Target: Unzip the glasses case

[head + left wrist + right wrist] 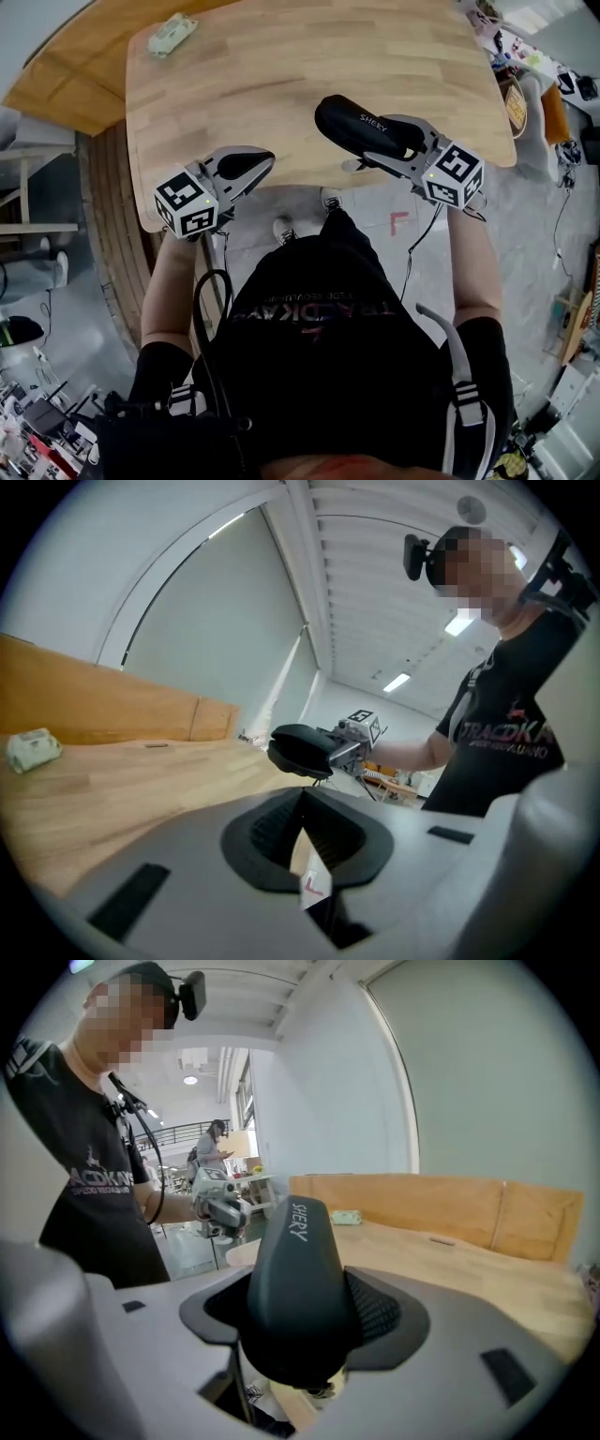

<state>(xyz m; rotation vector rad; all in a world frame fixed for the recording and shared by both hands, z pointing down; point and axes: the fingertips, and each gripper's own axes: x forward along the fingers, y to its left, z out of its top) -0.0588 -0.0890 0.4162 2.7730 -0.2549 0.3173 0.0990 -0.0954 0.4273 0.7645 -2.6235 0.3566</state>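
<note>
A black oblong glasses case (352, 120) with white lettering — closed, gripped in the right claw (389, 148) over the worktop's (309, 66) near edge.

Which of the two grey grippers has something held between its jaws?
The right gripper: its jaws clamp the black oblong glasses case. The left gripper has its jaws shut together on nothing.

A light wooden tabletop (309, 84) with rounded corners carries one small pale crumpled packet (172, 34) at its far corner, well beyond the left tongs (248, 169), farther still from the right tongs (394, 145).
</note>
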